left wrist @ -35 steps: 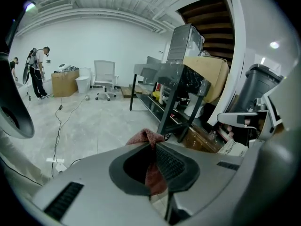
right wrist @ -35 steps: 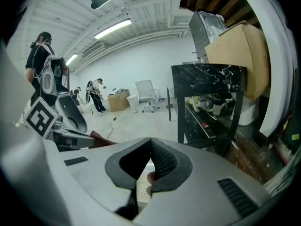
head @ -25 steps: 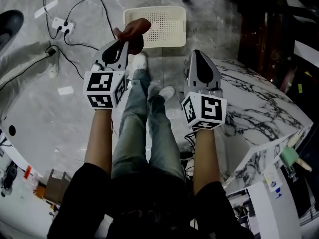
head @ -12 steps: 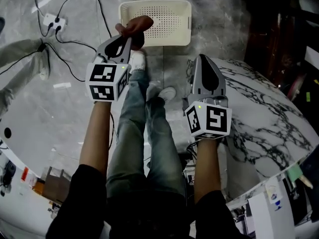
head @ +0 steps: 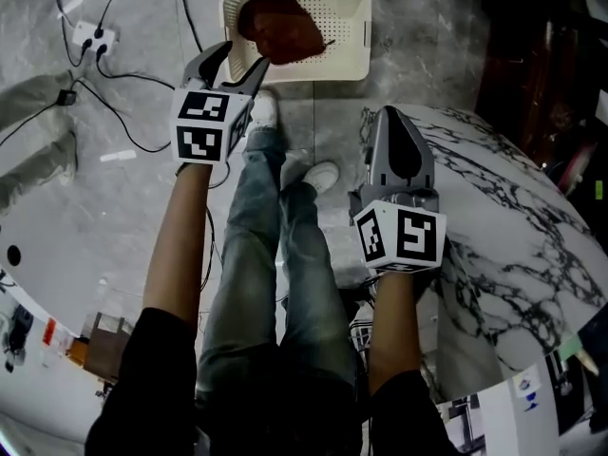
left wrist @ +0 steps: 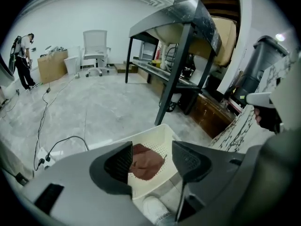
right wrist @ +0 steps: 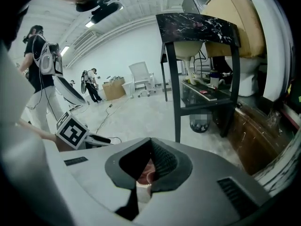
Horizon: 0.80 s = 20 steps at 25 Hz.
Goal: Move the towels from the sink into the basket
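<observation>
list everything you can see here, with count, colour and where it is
basket: one, cream, on the floor ahead of the feet
towel: one, reddish brown, lying in the basket
power strip: one, white, floor at upper left
cables: at least two, black, trailing over the floor at left
counter: one, white marble with dark veins, at right
chair: one, white, far across the room
shoes: two, white, on the floor near the basket
left tool: one, grey, by the basket's near edge, jaws opening, nothing between them
right tool: one, grey, at the counter's edge, jaws together
</observation>
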Available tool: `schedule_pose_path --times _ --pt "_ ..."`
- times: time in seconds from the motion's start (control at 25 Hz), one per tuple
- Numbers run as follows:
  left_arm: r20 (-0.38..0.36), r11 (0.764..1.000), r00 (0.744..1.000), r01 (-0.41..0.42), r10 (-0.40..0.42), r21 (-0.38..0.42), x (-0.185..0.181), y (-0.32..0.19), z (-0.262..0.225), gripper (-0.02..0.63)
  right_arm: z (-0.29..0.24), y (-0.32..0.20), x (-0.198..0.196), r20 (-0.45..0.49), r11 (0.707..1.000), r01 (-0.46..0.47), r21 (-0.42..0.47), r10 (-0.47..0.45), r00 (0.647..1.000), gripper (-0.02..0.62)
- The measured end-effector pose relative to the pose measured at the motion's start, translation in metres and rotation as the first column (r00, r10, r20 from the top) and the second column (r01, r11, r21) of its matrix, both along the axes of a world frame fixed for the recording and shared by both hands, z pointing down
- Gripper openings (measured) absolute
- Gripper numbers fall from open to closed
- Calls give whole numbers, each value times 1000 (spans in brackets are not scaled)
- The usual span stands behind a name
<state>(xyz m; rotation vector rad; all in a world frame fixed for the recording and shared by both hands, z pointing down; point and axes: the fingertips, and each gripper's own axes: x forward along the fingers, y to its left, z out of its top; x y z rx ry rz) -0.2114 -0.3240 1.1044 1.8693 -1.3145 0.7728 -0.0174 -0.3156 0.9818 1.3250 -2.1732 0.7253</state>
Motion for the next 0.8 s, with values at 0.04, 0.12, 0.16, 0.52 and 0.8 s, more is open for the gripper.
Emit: schedule_pose_path --times 0.04,0.12,0.16,0.52,0.8 --pt "-1 1000 1000 2 -2 -4 0 2 2 274 2 1 0 3 1000 4 1 -4 1000 15" --pt "-3 1000 1000 5 -5 -10 0 5 5 284 3 1 -1 7 1000 9 2 -9 1000 15" --pt "-4 1000 1000 6 -6 -9 0 6 5 285 3 1 -1 8 1000 9 2 -9 1000 15" --pt "-13 999 1000 -24 24 40 9 3 -31 279 -26 -3 -7 18 1000 -19 10 19 1000 15" --pt "-20 994 1000 -15 18 113 14 -6 -83 193 -66 -9 -13 35 998 -14 57 12 999 15"
